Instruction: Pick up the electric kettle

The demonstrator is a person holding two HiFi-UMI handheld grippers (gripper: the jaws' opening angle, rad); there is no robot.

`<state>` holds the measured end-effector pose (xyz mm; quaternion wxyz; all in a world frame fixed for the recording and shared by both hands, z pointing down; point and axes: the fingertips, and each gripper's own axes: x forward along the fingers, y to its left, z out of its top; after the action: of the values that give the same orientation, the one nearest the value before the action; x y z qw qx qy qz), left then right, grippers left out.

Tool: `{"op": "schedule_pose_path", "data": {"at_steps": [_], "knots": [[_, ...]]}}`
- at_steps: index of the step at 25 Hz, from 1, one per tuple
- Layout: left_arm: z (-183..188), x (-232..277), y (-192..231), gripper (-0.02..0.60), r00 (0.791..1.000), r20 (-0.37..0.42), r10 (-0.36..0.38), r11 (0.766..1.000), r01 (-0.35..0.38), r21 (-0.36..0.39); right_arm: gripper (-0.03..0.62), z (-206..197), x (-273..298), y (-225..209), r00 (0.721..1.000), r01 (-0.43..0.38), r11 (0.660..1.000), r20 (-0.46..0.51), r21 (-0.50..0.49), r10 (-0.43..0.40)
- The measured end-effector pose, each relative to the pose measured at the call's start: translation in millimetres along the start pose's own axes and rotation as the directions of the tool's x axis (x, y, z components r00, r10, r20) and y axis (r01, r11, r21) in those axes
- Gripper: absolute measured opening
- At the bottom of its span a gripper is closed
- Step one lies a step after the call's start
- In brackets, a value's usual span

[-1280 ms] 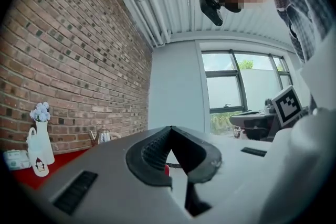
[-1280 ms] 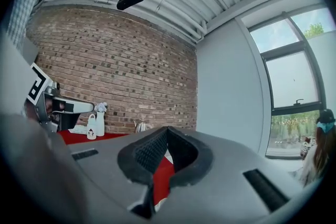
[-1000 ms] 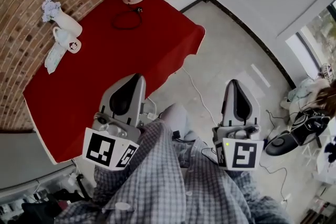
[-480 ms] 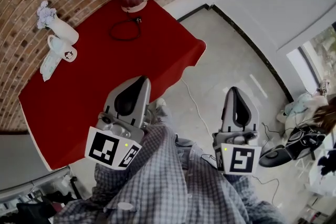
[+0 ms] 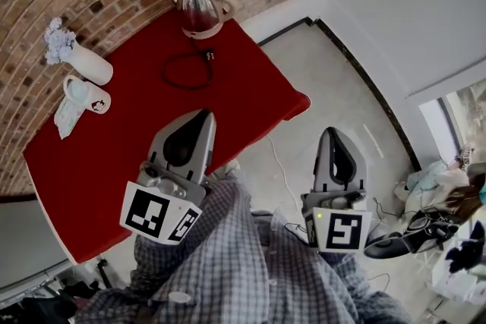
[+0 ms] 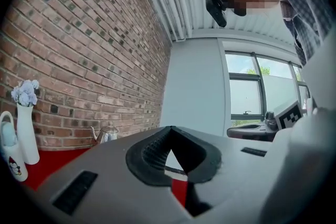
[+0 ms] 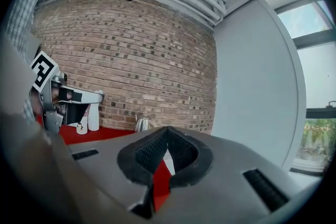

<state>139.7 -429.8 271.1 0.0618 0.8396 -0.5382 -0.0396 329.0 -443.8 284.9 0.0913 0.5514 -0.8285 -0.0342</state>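
Note:
The electric kettle (image 5: 199, 6) is shiny steel with a thin spout and a pale handle. It stands on its base at the far corner of the red table (image 5: 250, 91), against the brick wall. Its black cord (image 5: 188, 72) lies coiled in front of it. My left gripper (image 5: 203, 115) hangs over the table's near side, shut and empty. My right gripper (image 5: 331, 132) is over the floor to the right of the table, also shut and empty. Both are far short of the kettle, which appears small past the jaws in the left gripper view (image 6: 107, 135) and the right gripper view (image 7: 142, 124).
A white vase with pale flowers (image 5: 78, 60) and a white mug (image 5: 85, 95) stand at the table's left end, with a folded cloth (image 5: 64, 117) beside them. A white cable (image 5: 282, 163) trails on the floor. Bags and clutter (image 5: 425, 228) lie at the right.
Both grippers have moved level toward the table. In the head view the table and kettle have shifted right and grown nearer. Both jaws stayed shut.

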Motion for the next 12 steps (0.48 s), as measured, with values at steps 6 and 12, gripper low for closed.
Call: {"op": "schedule_pose_path", "data": {"at_steps": [6, 12], "knots": [[-3, 33, 60, 0.0, 0.999, -0.003, 0.046, 0.998, -0.046, -0.039, 0.006, -6, 81, 14, 0.997, -0.049, 0.999, -0.056, -0.018, 0.048], [-18, 51, 96, 0.0, 0.995, -0.036, 0.09, 0.991, -0.093, -0.092, 0.008, -19, 144, 25, 0.991, -0.085, 0.993, -0.115, -0.082, 0.075]]}}
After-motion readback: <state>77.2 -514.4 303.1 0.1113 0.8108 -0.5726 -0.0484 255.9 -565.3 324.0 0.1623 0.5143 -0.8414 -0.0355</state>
